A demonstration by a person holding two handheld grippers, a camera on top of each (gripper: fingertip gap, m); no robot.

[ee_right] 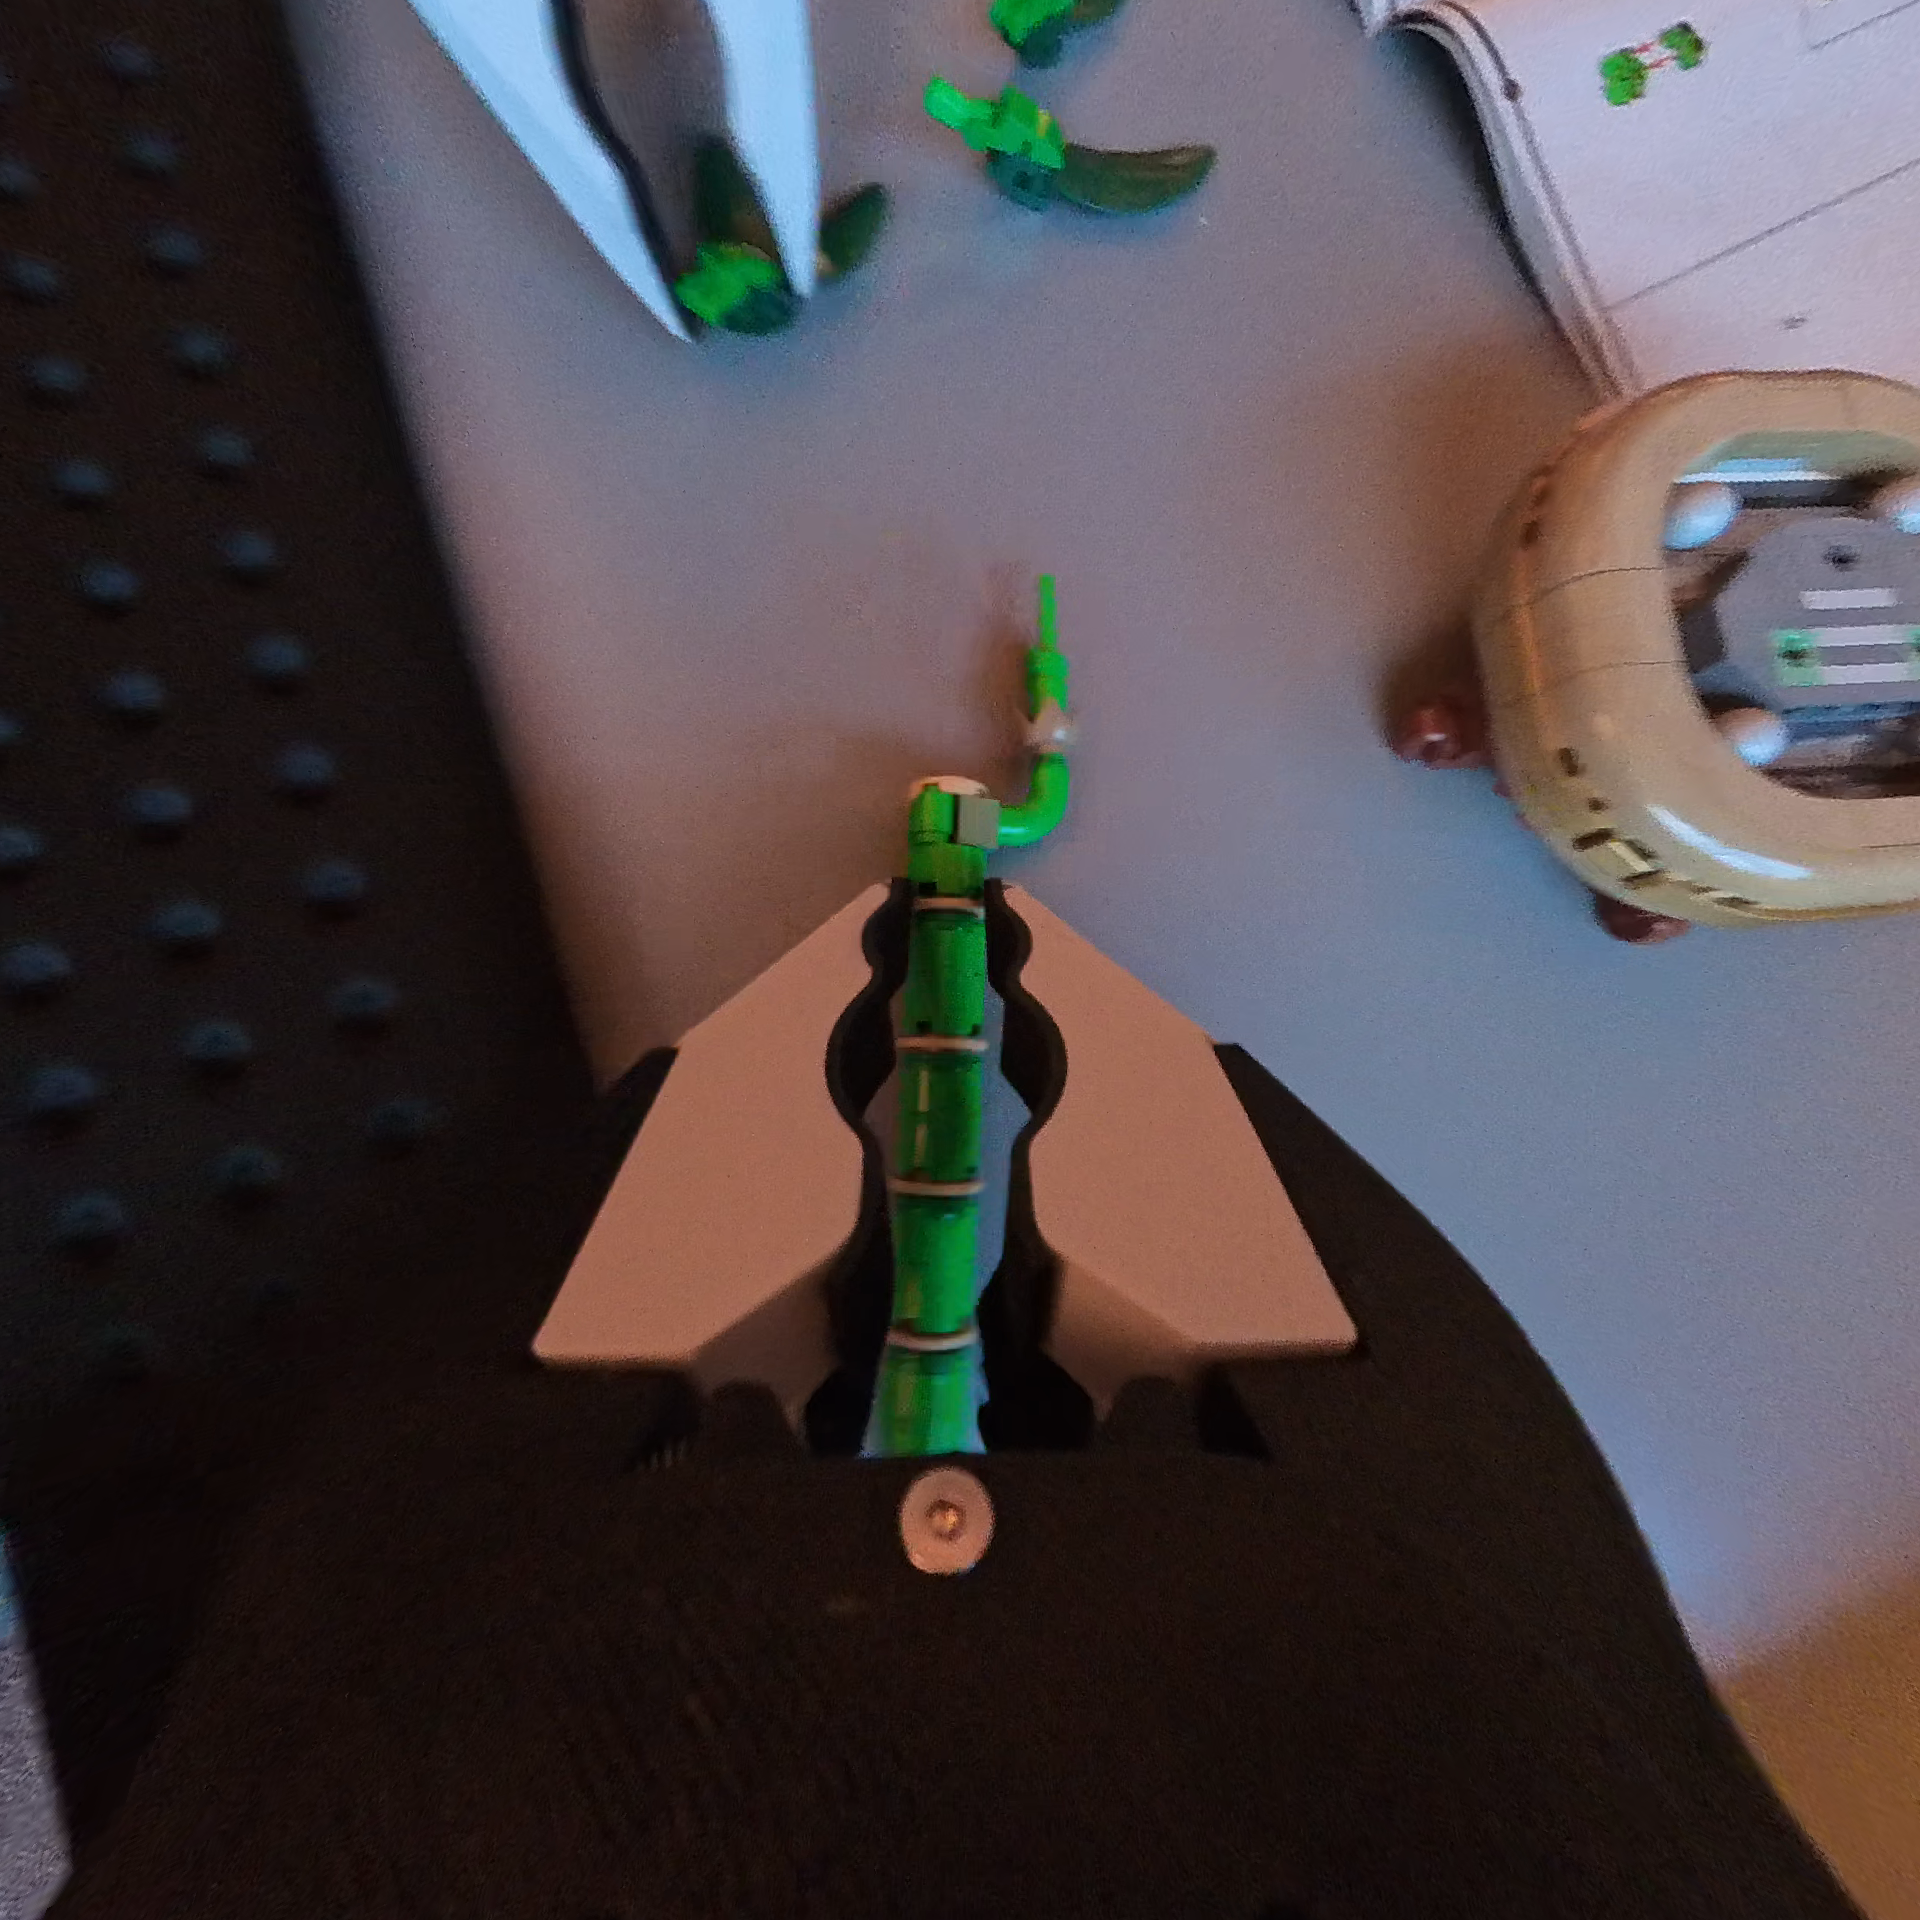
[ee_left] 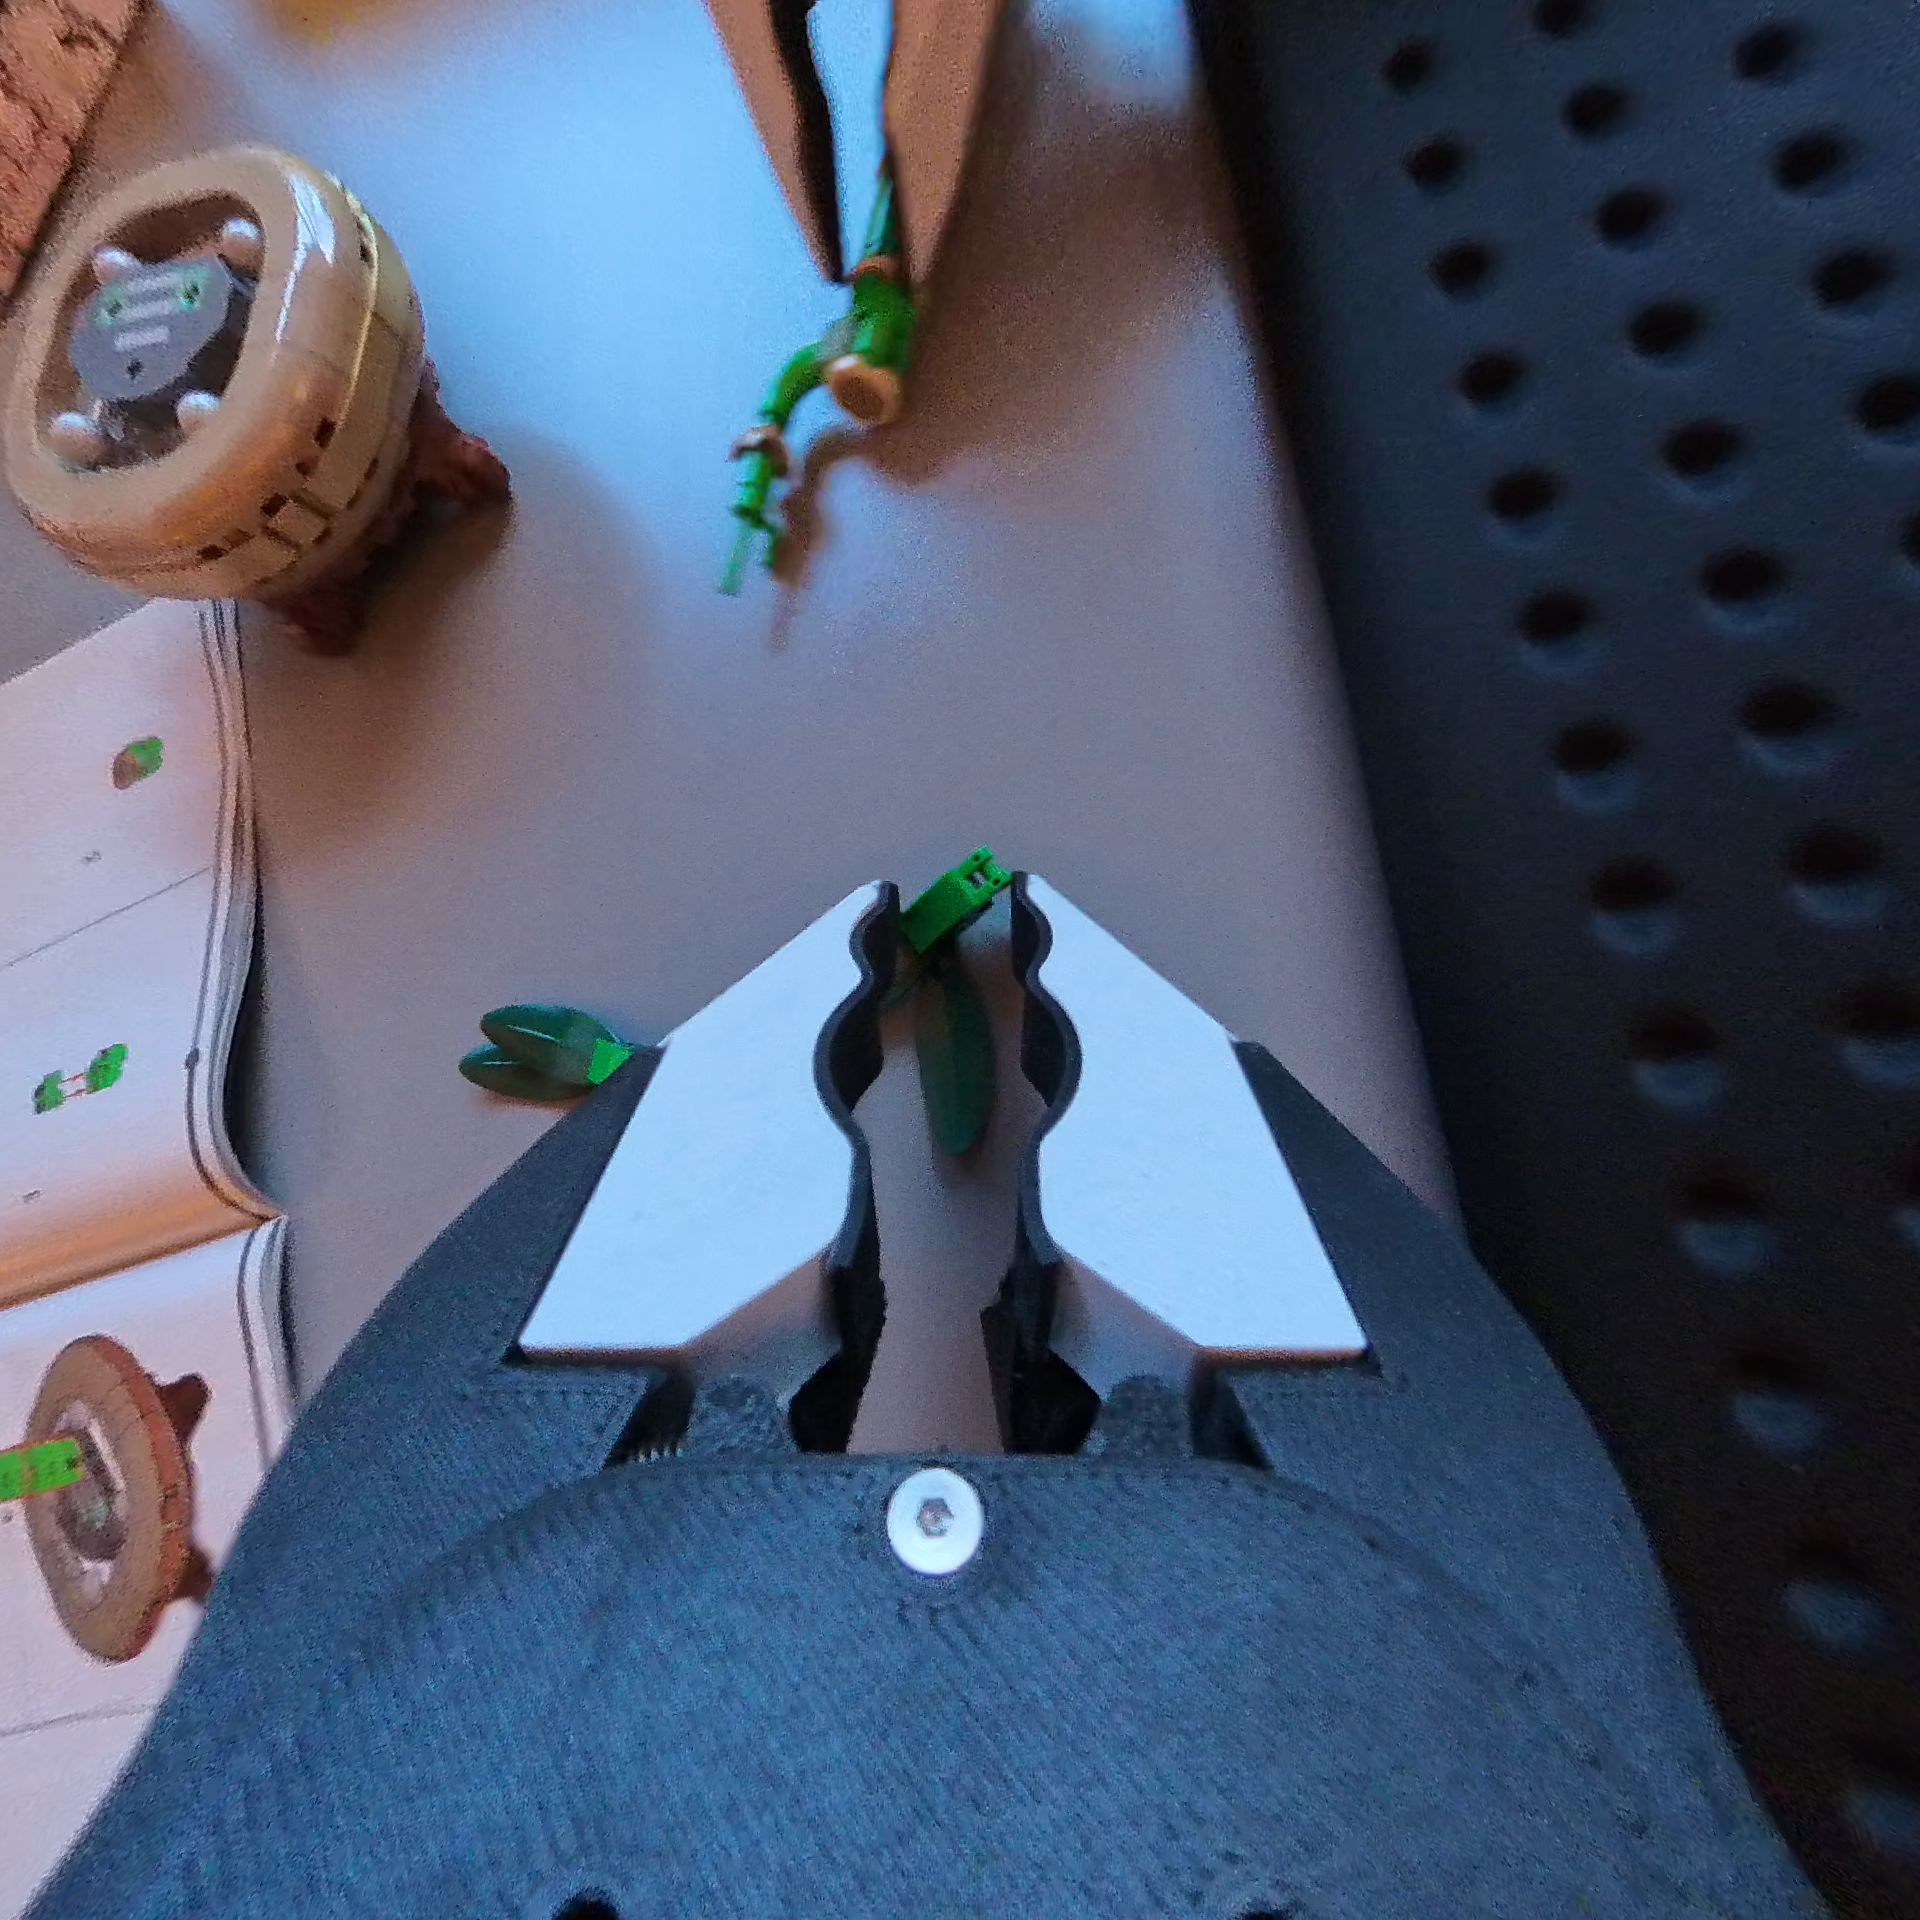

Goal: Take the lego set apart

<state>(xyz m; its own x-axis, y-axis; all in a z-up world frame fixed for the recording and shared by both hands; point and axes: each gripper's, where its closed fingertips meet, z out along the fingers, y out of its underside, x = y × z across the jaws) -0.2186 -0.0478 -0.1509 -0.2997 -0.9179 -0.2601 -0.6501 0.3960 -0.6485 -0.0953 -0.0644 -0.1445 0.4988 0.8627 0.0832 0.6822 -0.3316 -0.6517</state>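
My right gripper (ee_right: pixel 940 888) clamps its fingers on the ribbed, segmented green stalk (ee_right: pixel 935 1122) over the smooth grey table (ee_right: pixel 727 623). My left gripper (ee_left: pixel 951 899) pinches a glossy leaf piece (ee_left: pixel 951 966) (studded clip outward). The rounded tan pot (ee_left: pixel 208 374) stands apart.

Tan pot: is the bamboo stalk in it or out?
Out. The tan pot stands without it; the right gripper holds the bamboo stalk between its fingers.

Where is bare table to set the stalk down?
Bare table lies between the stalk, the tan pot and the black perforated mat. Crowded farther off: loose leaf pieces beside the booklet.
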